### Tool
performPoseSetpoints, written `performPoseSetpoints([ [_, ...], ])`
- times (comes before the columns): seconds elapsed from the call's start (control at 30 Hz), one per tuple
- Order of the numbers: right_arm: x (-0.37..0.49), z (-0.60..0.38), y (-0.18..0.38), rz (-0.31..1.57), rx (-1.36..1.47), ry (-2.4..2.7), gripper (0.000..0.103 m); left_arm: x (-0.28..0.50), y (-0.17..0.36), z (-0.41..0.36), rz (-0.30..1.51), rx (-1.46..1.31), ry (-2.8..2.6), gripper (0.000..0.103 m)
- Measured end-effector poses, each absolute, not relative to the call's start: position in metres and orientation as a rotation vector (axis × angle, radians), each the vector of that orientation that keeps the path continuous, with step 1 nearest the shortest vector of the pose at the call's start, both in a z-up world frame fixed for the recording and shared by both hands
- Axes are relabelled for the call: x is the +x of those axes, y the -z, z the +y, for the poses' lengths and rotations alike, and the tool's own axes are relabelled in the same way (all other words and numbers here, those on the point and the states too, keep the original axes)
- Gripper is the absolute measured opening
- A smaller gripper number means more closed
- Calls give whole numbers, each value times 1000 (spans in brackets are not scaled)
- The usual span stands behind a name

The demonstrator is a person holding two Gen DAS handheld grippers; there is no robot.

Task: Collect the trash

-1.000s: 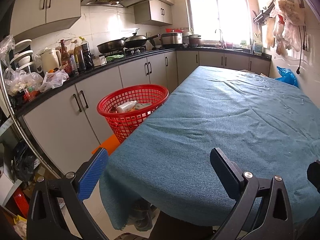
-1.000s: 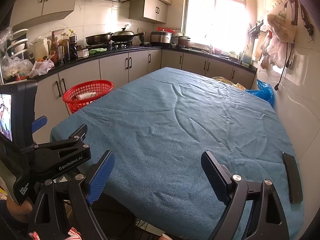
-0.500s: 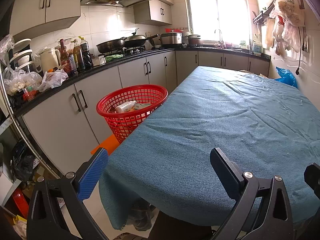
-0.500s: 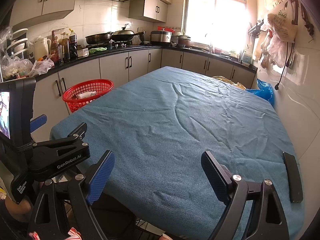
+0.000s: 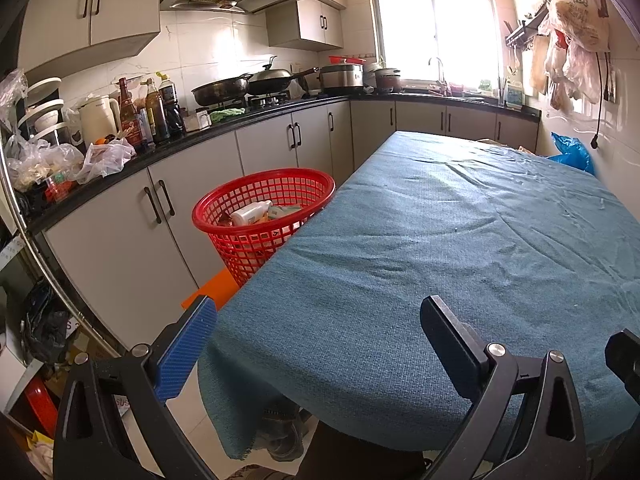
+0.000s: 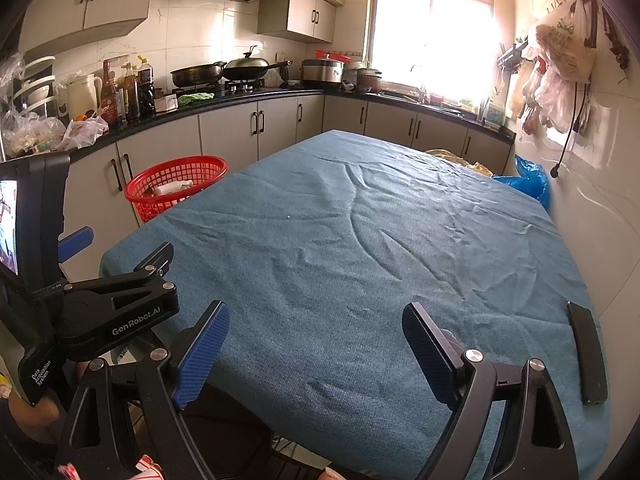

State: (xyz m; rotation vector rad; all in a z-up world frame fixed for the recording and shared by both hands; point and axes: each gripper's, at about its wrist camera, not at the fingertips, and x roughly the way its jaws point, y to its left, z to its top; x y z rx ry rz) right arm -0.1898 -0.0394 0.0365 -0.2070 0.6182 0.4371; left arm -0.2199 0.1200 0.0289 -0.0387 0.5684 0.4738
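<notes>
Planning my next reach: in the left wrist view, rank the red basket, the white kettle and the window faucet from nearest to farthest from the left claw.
1. Red basket, just left of the table edge.
2. White kettle, on the counter at far left.
3. Window faucet, at the far end under the window.

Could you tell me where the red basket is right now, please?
The red basket stands left of the blue-covered table, against its edge, in front of the grey cabinets; in the right wrist view it shows at mid-left.
</notes>
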Motion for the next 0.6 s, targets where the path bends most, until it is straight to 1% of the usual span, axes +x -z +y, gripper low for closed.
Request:
performPoseSetpoints([
  [0.4, -163, -64, -31, 672, -112, -388, 91, -209, -35, 113, 563, -12, -453, 101],
  [0.6, -125, -113, -36, 681, -11, -258, 92, -179, -48, 92, 591, 14, -339, 101],
])
